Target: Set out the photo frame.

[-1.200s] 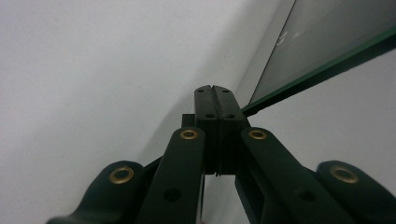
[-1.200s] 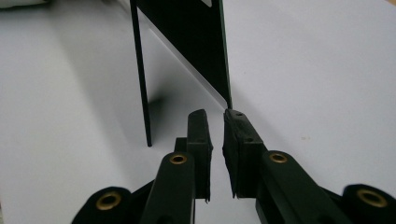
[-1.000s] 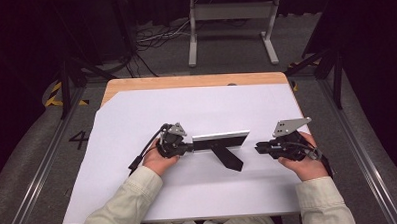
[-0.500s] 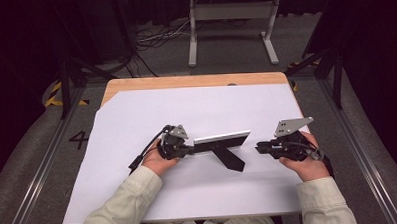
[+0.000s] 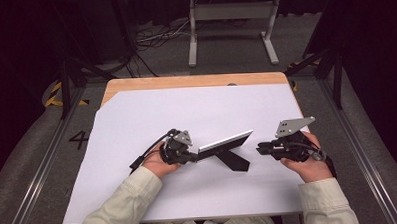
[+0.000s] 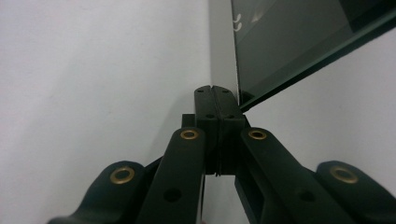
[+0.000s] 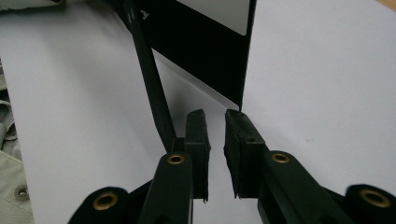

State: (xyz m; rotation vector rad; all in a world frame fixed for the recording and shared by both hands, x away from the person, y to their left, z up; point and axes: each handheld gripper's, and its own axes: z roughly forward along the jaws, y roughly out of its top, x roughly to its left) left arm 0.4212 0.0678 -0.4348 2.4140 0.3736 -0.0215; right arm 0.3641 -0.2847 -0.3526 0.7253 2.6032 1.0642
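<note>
A black picture frame point(image 5: 225, 141) stands tilted back on its black prop leg point(image 5: 234, 161) on the white sheet point(image 5: 196, 112). My left gripper point(image 5: 193, 156) lies at the frame's left end. In the left gripper view its pads point(image 6: 205, 105) are pressed flat together, tips point(image 6: 215, 93) against the frame's lower corner point(image 6: 289, 37), with nothing between them. My right gripper point(image 5: 259, 149) points at the frame's right end, a short way off. Its jaws point(image 7: 217, 119) have just been opening and stand slightly apart with nothing between them, the frame's edge point(image 7: 205, 46) and leg point(image 7: 147, 70) just beyond.
The white sheet covers most of a wooden table point(image 5: 185, 81), whose far edge shows bare. A metal stand point(image 5: 230, 13) and cables point(image 5: 154, 41) sit on the floor beyond. Both forearms in pale sleeves point(image 5: 120, 210) come in from the bottom.
</note>
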